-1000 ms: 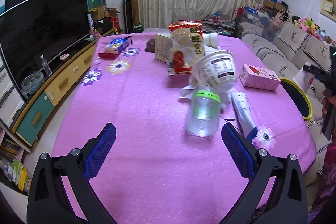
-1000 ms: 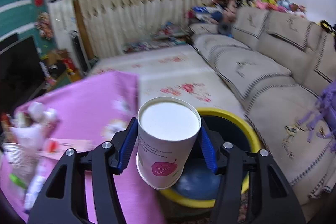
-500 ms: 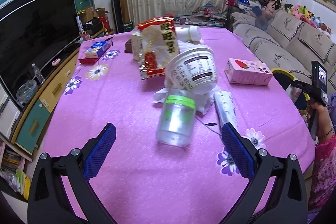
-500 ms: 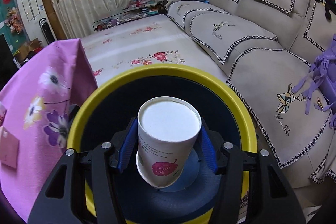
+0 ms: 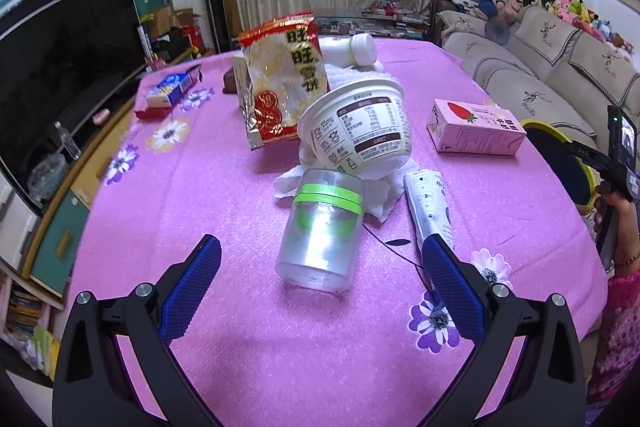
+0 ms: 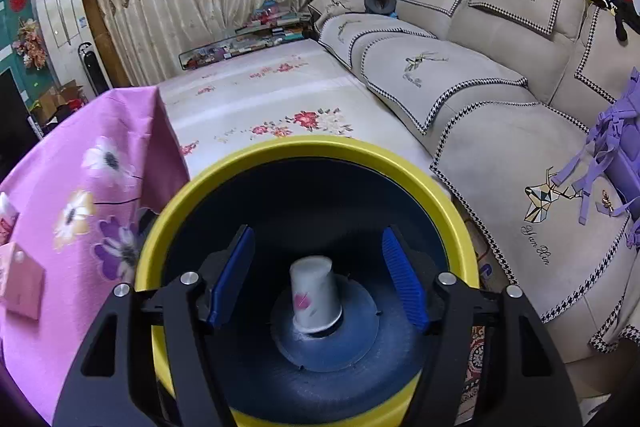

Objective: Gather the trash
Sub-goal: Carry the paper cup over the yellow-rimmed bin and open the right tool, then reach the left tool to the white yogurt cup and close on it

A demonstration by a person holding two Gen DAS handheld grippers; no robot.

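Note:
My right gripper (image 6: 318, 267) is open over a yellow-rimmed dark blue bin (image 6: 308, 151). A white paper cup (image 6: 314, 293) lies upside down on the bin's bottom, free of the fingers. My left gripper (image 5: 320, 267) is open above the pink table (image 5: 240, 327), just short of a clear jar with a green band (image 5: 322, 229) lying on its side. Behind the jar are a white tissue (image 5: 384, 193), a tipped white noodle bowl (image 5: 360, 127), a white tube (image 5: 430, 205), a red snack bag (image 5: 284, 83) and a pink carton (image 5: 476, 127).
The bin (image 5: 560, 163) stands off the table's right edge, beside a beige sofa (image 6: 500, 87). A white bottle (image 5: 352, 49) and small boxes (image 5: 168, 91) lie at the table's far end. A TV and cabinet (image 5: 60, 107) run along the left.
My right gripper moved over the bin, opened and let the paper cup fall inside. My left gripper moved closer to the clear jar.

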